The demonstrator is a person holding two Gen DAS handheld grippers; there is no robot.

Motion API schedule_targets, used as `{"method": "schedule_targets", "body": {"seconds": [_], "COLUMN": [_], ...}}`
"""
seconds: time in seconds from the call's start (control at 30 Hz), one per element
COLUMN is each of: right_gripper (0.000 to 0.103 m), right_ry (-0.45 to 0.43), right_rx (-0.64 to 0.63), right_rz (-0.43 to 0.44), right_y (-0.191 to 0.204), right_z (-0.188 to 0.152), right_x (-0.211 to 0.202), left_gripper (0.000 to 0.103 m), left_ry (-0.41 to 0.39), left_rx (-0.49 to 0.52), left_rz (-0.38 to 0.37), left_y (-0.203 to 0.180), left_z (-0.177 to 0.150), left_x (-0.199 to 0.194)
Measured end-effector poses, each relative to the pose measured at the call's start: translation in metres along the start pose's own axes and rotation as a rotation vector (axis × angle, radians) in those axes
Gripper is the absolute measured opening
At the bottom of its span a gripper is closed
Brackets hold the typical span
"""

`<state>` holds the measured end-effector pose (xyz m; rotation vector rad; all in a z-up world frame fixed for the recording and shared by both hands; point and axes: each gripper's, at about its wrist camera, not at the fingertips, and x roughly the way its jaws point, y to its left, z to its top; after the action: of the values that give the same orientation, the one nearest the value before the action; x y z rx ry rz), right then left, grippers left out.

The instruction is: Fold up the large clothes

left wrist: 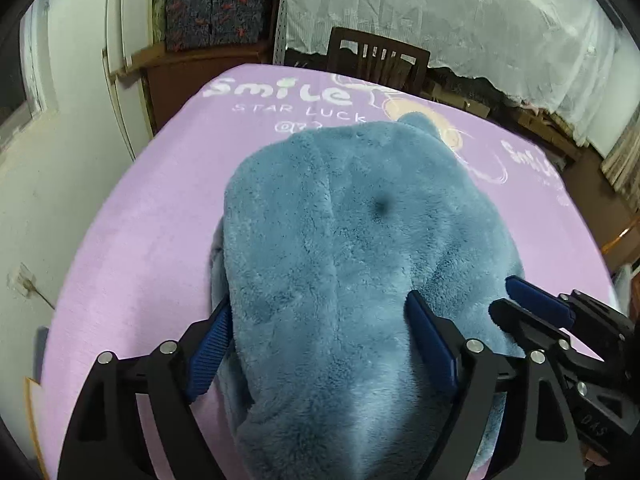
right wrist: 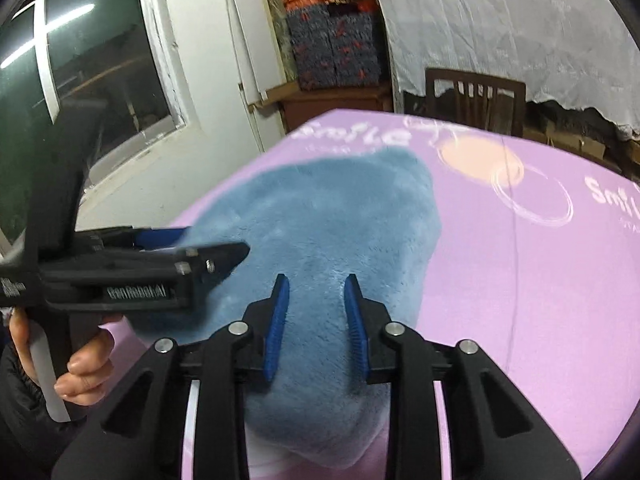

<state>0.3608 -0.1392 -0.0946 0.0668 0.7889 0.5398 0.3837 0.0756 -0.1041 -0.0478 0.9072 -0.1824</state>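
Note:
A fluffy blue fleece garment (left wrist: 344, 240) lies bunched on a table covered by a purple printed blanket (left wrist: 132, 240). My left gripper (left wrist: 320, 308) stands wide open over its near edge, one finger on each side of the bulky fabric. My right gripper (right wrist: 316, 284) has its blue pads pressed into a thick fold of the same garment (right wrist: 332, 220) at the near right side; the jaws stand partly apart around it. The right gripper also shows at the right in the left wrist view (left wrist: 532, 300), and the left gripper at the left in the right wrist view (right wrist: 168, 252).
A dark wooden chair (left wrist: 378, 60) stands at the table's far edge. White lace curtain (left wrist: 460, 12) hangs behind. A white wall and window (right wrist: 80, 68) are to the left, with stacked patterned boxes (left wrist: 216, 4) on a cabinet.

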Motion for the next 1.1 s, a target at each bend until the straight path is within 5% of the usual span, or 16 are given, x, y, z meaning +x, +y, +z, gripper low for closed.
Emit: {"method": "schedule_targets", "body": {"seconds": [0.23, 0.53, 1.1], "right_gripper": [0.027, 0.027, 0.031], "right_ry": [0.001, 0.018, -0.062], "right_rx": [0.073, 0.087, 0.166], "right_rz": [0.084, 0.057, 0.079], "right_y": [-0.021, -0.017, -0.023], "right_z": [-0.014, -0.01, -0.029], "right_x": [0.006, -0.001, -0.087], "left_gripper": [0.086, 0.085, 0.085], "left_ry": [-0.074, -0.144, -0.268], "left_rx": [0.11, 0.142, 0.17], "left_rz": [0.139, 0.253, 0.239], "left_y": [-0.025, -0.042, -0.084], "left_z": [-0.011, -0.015, -0.039], "left_x": [-0.006, -0.025, -0.096]}}
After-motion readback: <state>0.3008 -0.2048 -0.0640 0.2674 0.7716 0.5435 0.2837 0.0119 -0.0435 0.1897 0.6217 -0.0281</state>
